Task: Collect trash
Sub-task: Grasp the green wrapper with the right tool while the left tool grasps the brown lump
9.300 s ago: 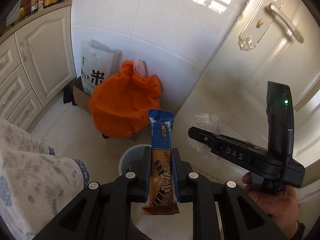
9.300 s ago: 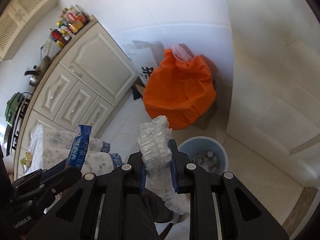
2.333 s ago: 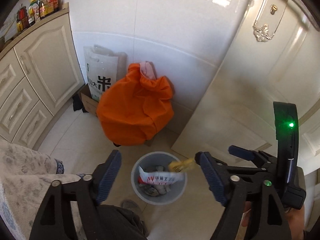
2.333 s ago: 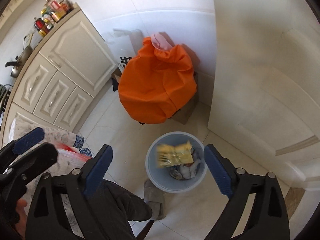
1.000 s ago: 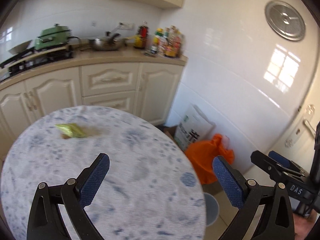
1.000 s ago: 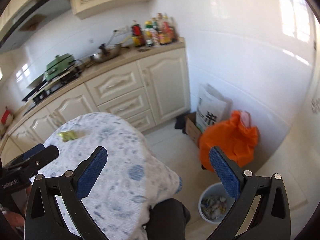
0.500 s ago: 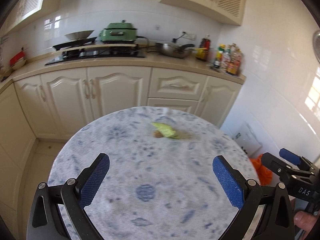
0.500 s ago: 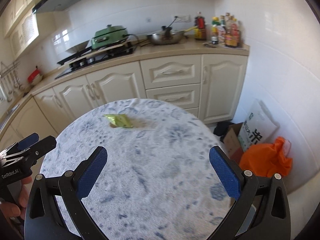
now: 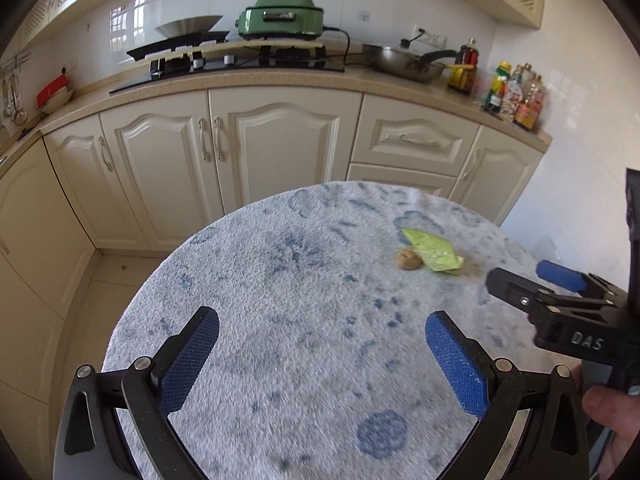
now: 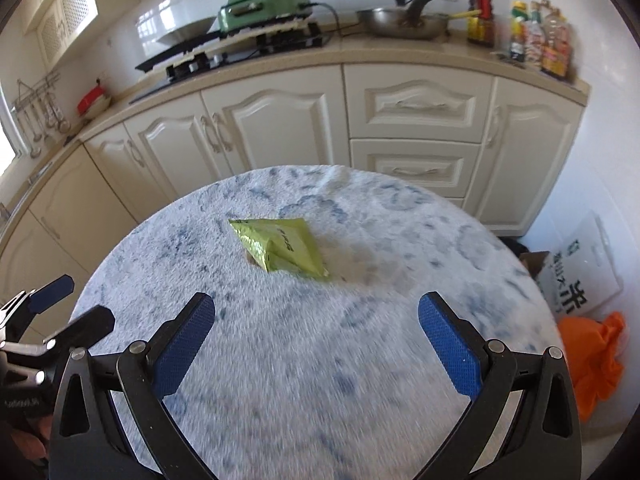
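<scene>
Both grippers wide and empty over the round table, green wrapper lying ahead.

The left gripper (image 9: pixel 322 354) hangs above the near part of the table (image 9: pixel 280 280), blue pads (image 9: pixel 188 360) spread far apart with nothing between them; the right gripper (image 10: pixel 316 344) is just as wide, also empty, and shows up at the right edge of the left view with a hand (image 9: pixel 612 404) on its grip. Out in front, the green wrapper (image 10: pixel 280 248) lies crumpled on the blue-patterned cloth, towards the far side, and a small brown lump (image 9: pixel 408 259) sits touching its left edge in the left view. Beyond the table, cream cabinets (image 9: pixel 248 152) run under a counter with a green cooker (image 9: pixel 284 16) and a pan (image 9: pixel 404 63). Down to the right, an orange bag (image 10: pixel 592 364) sits on the floor just beside a white bag (image 10: pixel 580 280).
</scene>
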`<action>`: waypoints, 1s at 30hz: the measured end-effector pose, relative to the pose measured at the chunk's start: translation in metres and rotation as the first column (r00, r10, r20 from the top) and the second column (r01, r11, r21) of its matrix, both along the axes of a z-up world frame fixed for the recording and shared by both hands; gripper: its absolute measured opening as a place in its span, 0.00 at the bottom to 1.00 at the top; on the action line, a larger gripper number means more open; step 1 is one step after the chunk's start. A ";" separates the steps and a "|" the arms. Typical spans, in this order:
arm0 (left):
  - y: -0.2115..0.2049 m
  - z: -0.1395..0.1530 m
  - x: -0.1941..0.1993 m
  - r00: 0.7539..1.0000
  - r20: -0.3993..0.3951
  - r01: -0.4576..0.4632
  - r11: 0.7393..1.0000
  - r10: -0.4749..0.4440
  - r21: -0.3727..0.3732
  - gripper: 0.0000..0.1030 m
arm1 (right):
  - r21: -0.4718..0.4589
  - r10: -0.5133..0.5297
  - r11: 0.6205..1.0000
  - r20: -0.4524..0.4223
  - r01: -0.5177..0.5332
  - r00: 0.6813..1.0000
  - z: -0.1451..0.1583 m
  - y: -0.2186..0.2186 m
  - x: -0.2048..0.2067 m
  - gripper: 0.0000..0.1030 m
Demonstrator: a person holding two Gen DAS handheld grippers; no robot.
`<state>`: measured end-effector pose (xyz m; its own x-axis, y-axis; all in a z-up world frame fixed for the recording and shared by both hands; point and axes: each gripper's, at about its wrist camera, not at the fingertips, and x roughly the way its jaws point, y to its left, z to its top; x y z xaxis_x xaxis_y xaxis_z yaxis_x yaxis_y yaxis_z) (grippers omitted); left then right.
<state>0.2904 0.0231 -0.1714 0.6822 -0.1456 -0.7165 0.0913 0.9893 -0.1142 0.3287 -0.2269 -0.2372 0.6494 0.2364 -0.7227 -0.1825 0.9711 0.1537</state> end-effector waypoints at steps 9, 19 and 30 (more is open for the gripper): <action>-0.026 -0.039 0.072 0.999 -0.038 0.021 0.999 -0.020 0.035 0.99 | 0.046 0.119 0.992 -0.097 -0.115 0.988 -0.047 0.028 0.077 0.61; -0.076 -0.069 0.117 0.990 -0.045 0.139 0.989 -0.136 0.058 0.99 | 0.144 0.117 0.984 -0.059 -0.108 0.991 -0.044 -0.014 0.060 0.22; -0.118 -0.100 0.171 0.972 -0.070 0.230 0.965 -0.223 0.125 0.87 | 0.132 0.072 0.989 -0.075 -0.061 0.995 -0.045 -0.047 0.053 0.21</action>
<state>0.4611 -0.0950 -0.2717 0.6016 -0.1939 -0.7749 0.3119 0.9501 0.0044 0.3817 -0.2740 -0.2822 0.5706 0.3718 -0.7322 -0.2281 0.9283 0.2936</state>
